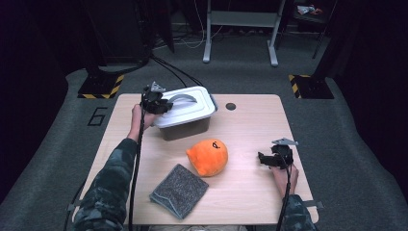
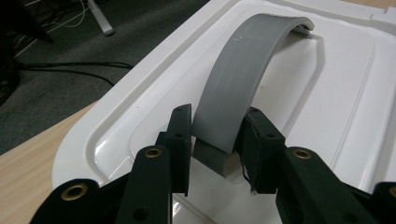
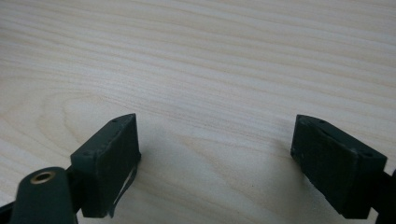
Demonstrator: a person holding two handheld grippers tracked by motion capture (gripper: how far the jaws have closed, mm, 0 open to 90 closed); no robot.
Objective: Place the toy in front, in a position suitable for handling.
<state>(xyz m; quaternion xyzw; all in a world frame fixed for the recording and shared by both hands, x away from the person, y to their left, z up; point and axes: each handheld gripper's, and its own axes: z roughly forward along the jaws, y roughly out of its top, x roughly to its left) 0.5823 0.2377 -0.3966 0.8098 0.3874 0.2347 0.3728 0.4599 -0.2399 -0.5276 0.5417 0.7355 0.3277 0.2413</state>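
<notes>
Your left tongs (image 1: 161, 103) are at the far left of the counter (image 1: 250, 125), up by the box (image 1: 185, 126). They are clamped on the grey handle (image 2: 243, 88) that arches over the white lid (image 2: 345, 79). In the left gripper view one black pad sits on each side of the handle near its low end, and both pads press on it. The lid lies flat on the box, and the box sits on the counter near the back edge.

In front of the box, close to you, a grey cloth (image 1: 179, 190) lies folded on the counter. Just to its right sits an orange toy (image 1: 208, 156), round and soft. The toy and the cloth almost touch. Both are well apart from the box, so nothing lies against it. A small dark hole (image 1: 231, 106) is in the counter, right of the box.

Far over on the right, your right tongs (image 1: 262, 159) rest low by the counter, well apart from the toy. They are released, with the two pads standing wide and bare wood between them. Nothing is near their tips.
</notes>
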